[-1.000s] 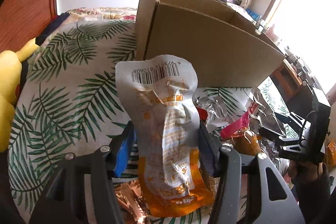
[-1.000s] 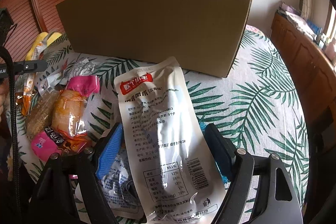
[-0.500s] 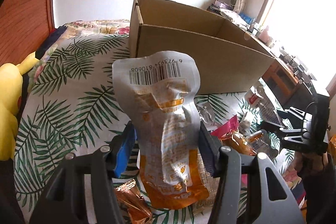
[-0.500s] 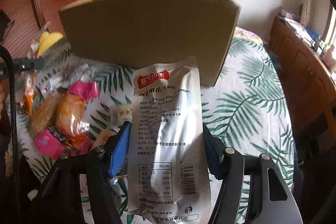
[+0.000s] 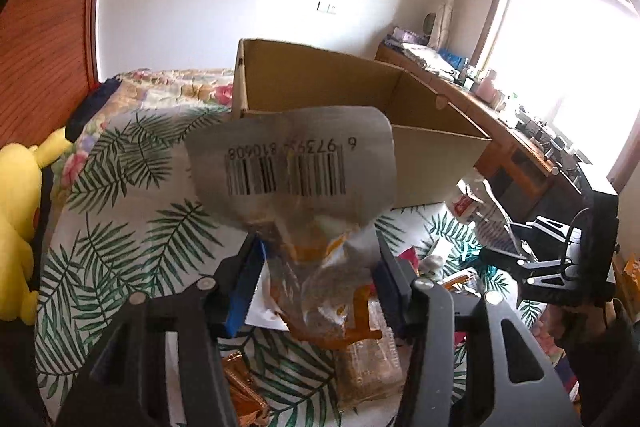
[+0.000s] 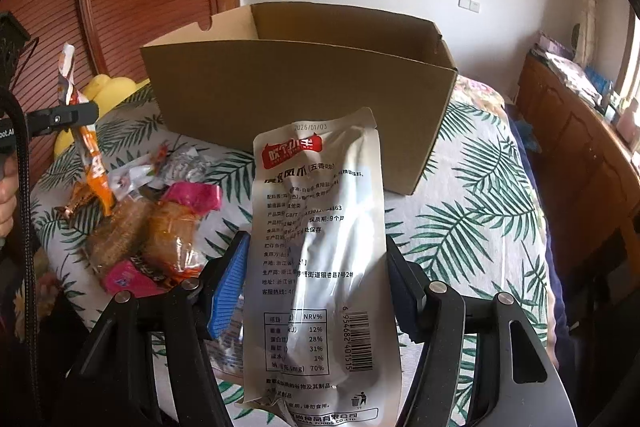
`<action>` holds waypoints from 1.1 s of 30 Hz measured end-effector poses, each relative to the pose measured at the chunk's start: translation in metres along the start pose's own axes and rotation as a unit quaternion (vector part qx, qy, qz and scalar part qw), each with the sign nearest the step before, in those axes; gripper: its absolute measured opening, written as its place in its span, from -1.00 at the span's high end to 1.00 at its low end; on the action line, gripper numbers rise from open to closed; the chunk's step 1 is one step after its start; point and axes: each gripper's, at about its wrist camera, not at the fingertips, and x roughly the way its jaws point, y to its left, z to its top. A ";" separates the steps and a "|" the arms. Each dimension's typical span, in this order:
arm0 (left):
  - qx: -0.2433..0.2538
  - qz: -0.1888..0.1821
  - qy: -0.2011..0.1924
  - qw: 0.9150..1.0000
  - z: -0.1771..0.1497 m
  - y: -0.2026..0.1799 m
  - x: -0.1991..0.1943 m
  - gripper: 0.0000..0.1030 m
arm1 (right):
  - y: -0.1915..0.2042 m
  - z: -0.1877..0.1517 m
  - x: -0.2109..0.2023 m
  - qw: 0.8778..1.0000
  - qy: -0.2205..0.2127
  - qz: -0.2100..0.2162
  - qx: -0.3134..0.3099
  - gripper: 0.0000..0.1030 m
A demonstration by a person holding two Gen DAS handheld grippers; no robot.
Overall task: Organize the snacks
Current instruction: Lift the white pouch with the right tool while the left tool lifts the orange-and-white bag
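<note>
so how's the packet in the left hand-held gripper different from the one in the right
The left packet is crumpled with orange print; the right packet is flat and silvery with a red label. The left packet is squeezed narrow in the left hand-held gripper, whose jaws have just been closing; the right packet keeps its width in the right hand-held gripper. Both show a barcode and are held up before the cardboard box.

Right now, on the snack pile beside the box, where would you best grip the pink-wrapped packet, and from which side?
Grip the pink-wrapped packet by its flat pink end, which sticks out clear of the pile toward the cardboard box. Come from above on the box side, probably; its other end lies among the orange packets, which would crowd the fingers.
</note>
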 end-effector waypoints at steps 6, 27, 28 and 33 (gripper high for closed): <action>0.004 -0.009 -0.016 1.000 0.002 -0.006 -0.006 0.06 | 0.004 0.000 -0.001 1.000 -0.004 0.002 -0.003 -0.27; 0.028 -0.025 -0.050 0.998 0.057 -0.035 -0.021 0.06 | 0.013 0.043 -0.039 0.998 -0.054 0.006 -0.020 -0.27; 0.030 -0.024 -0.051 0.998 0.062 -0.035 -0.019 0.06 | 0.014 0.046 -0.041 0.998 -0.057 0.005 -0.021 -0.27; 0.031 -0.019 -0.060 0.998 0.088 -0.037 -0.013 0.06 | 0.009 0.070 -0.044 0.998 -0.067 0.004 -0.020 -0.27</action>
